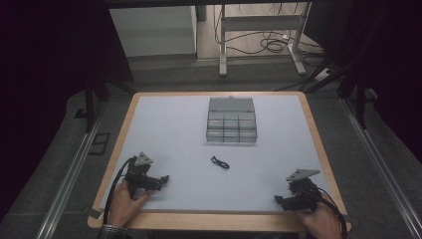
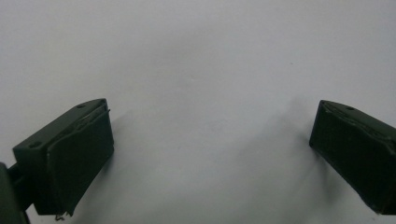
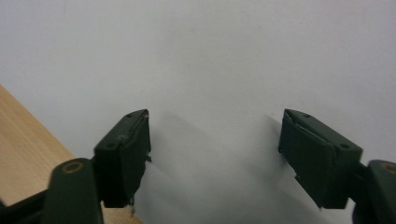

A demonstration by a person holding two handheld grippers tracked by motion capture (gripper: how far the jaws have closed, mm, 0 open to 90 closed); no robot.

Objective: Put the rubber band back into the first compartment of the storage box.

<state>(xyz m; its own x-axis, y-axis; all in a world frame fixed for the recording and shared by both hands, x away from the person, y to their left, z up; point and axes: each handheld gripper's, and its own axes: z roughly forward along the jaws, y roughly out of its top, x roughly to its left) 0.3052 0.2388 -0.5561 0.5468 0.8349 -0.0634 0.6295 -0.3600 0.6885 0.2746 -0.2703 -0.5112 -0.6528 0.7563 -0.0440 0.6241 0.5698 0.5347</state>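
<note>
A small black looped object (image 1: 219,162) lies on the white mat (image 1: 169,129) near the table's middle. Behind it stands a clear box with several compartments (image 1: 231,126), its lid tilted up at the back. My left gripper (image 1: 162,182) rests on the mat at the front left, held by a hand and pointing right. Its jaws stand wide apart, open over bare mat (image 2: 210,140). At the front right my right gripper (image 1: 279,202) points left. It is open too (image 3: 215,144), with nothing between its fingers.
The table has a wooden rim (image 1: 209,219), and its near edge (image 3: 23,154) shows beside my right gripper's jaw. Past the table are a desk frame (image 1: 259,30) with cables on the floor, and metal rails (image 1: 69,169) along both sides.
</note>
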